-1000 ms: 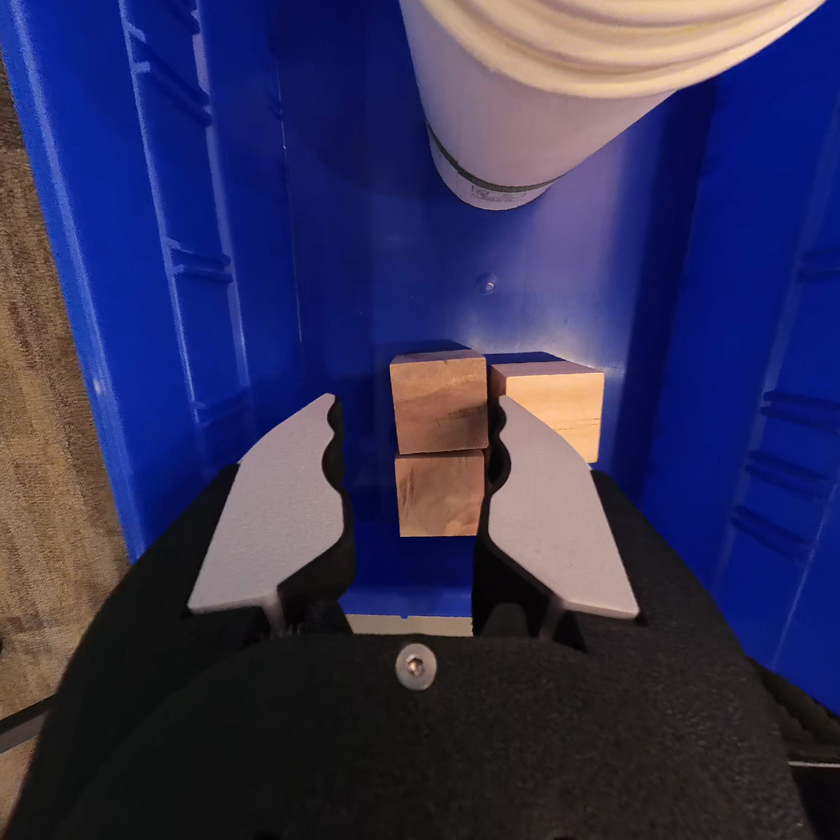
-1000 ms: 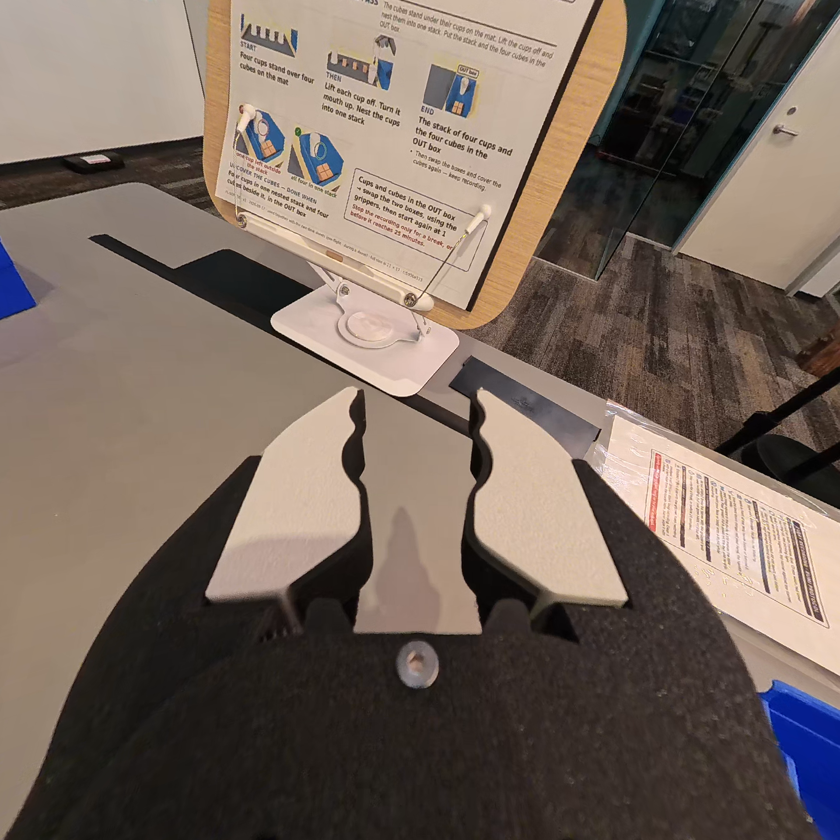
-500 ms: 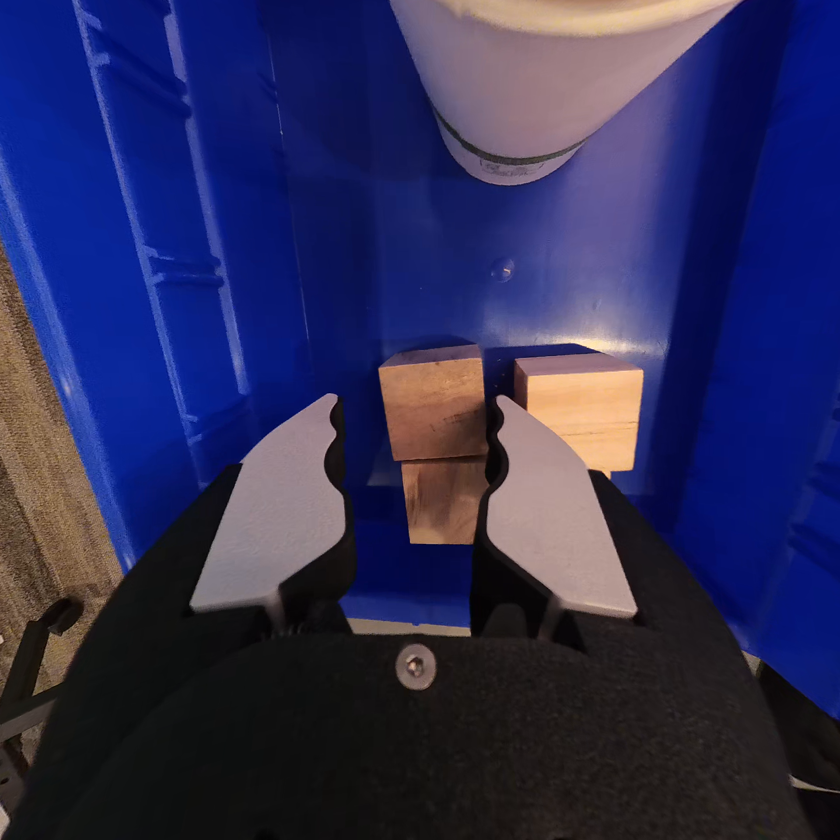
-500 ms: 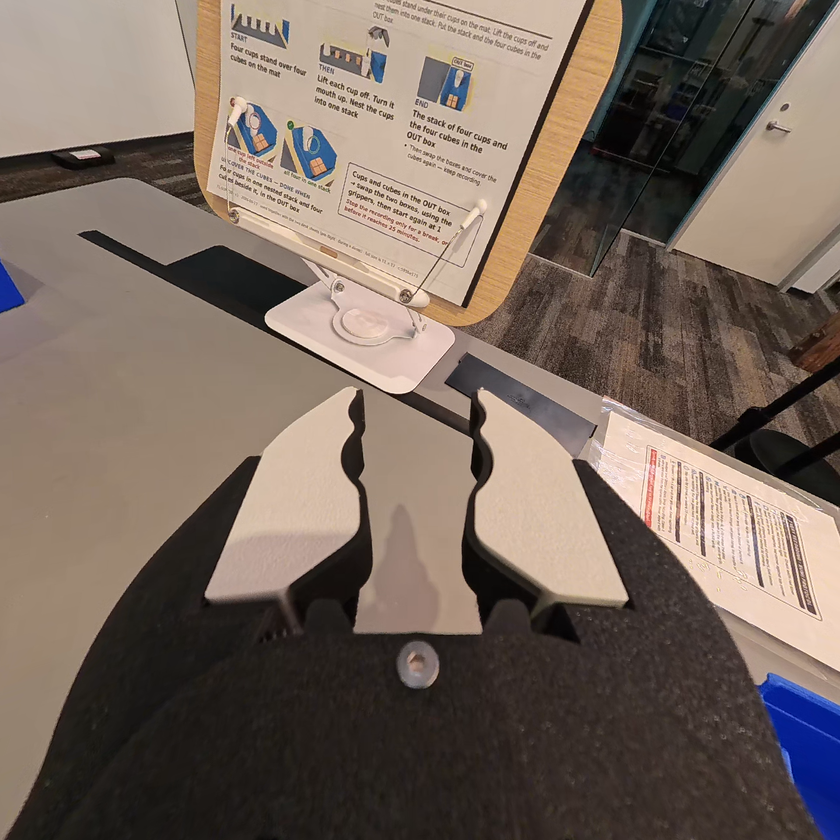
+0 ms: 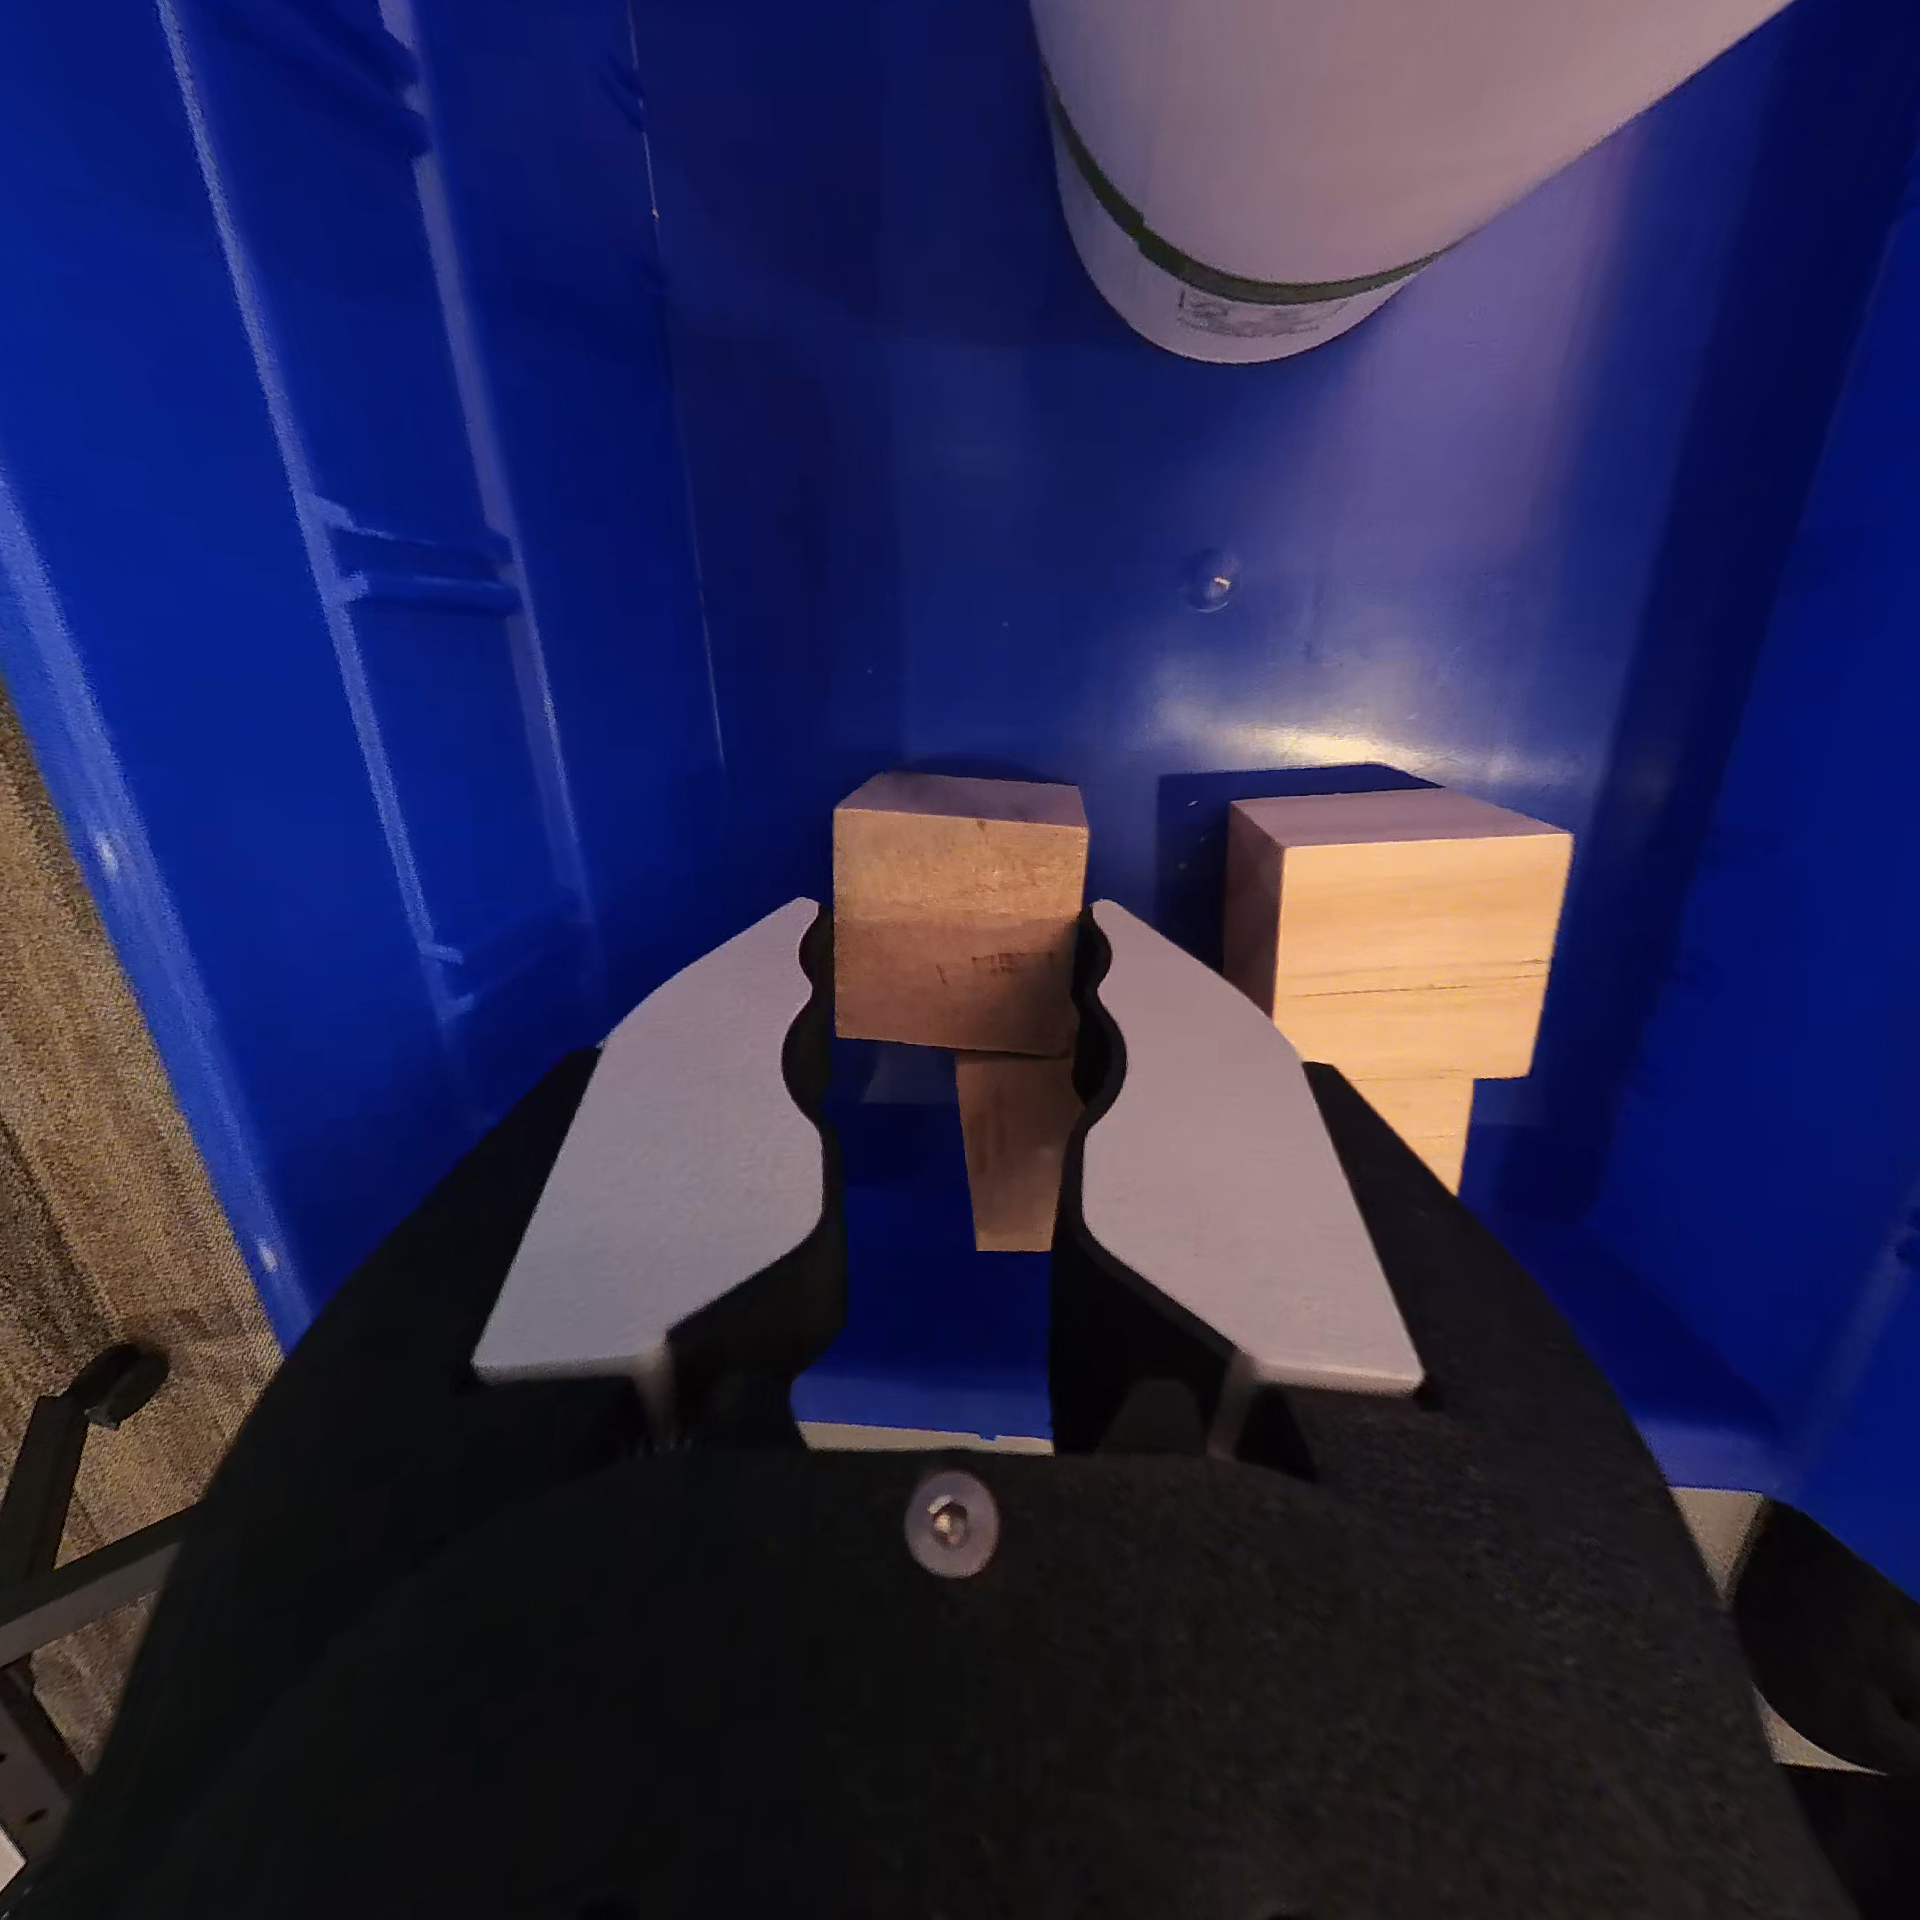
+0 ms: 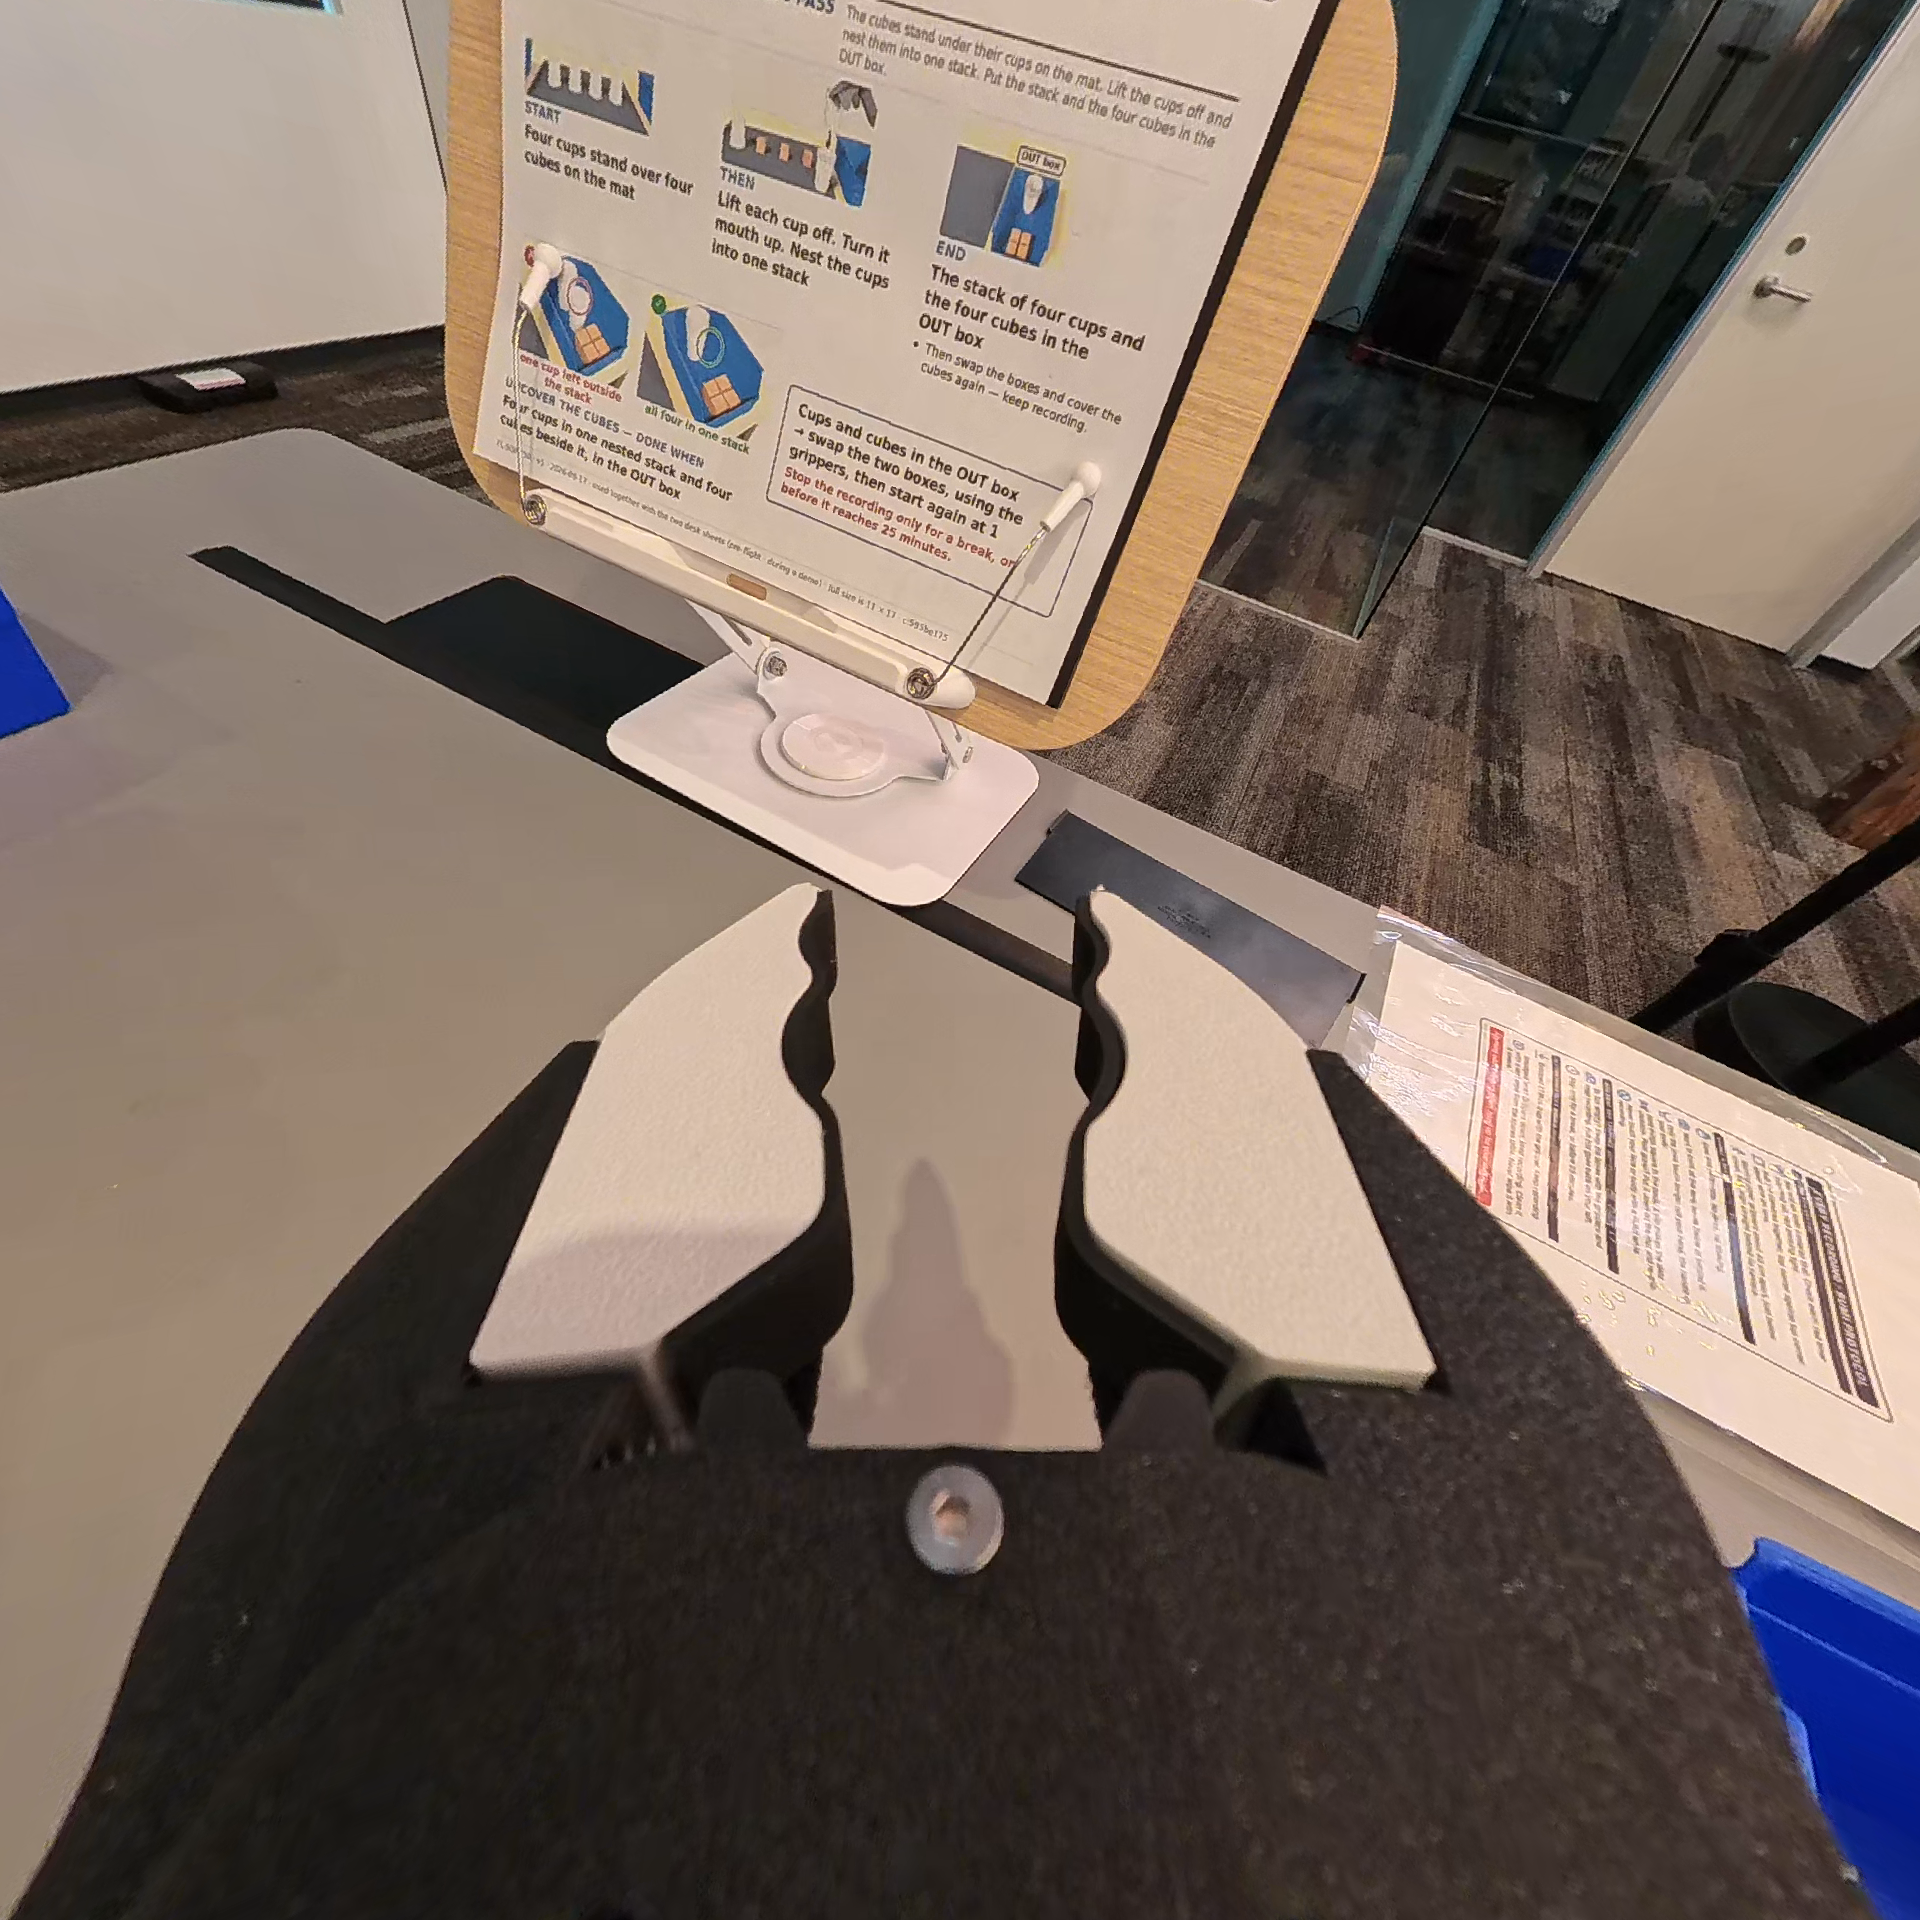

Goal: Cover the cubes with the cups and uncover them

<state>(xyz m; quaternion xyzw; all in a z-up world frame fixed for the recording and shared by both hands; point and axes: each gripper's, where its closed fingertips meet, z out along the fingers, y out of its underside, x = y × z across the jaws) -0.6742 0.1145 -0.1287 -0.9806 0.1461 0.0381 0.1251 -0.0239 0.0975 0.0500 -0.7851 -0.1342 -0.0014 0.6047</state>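
In the left wrist view my left gripper (image 5: 951, 914) is inside a blue bin (image 5: 416, 520) and is shut on a dark wooden cube (image 5: 961, 925), one finger against each side. Another dark cube (image 5: 1013, 1153) lies below it, partly hidden by my right finger. A lighter cube (image 5: 1392, 966) sits to the right on top of a further cube (image 5: 1418, 1132). A white stack of cups (image 5: 1299, 156) lies in the bin at the top right. In the right wrist view my right gripper (image 6: 951, 904) is open and empty above the grey table (image 6: 312, 935).
An instruction board on a white stand (image 6: 831, 790) is at the table's far edge. A laminated sheet (image 6: 1662, 1195) lies at the right. A blue bin corner (image 6: 1849, 1714) shows at the lower right and another blue edge (image 6: 21, 675) at the left. Carpet floor lies beyond.
My left gripper has moved in over the cubes and closed on the dark upper cube, which now sits shifted left of the cube below. The right gripper has barely moved.
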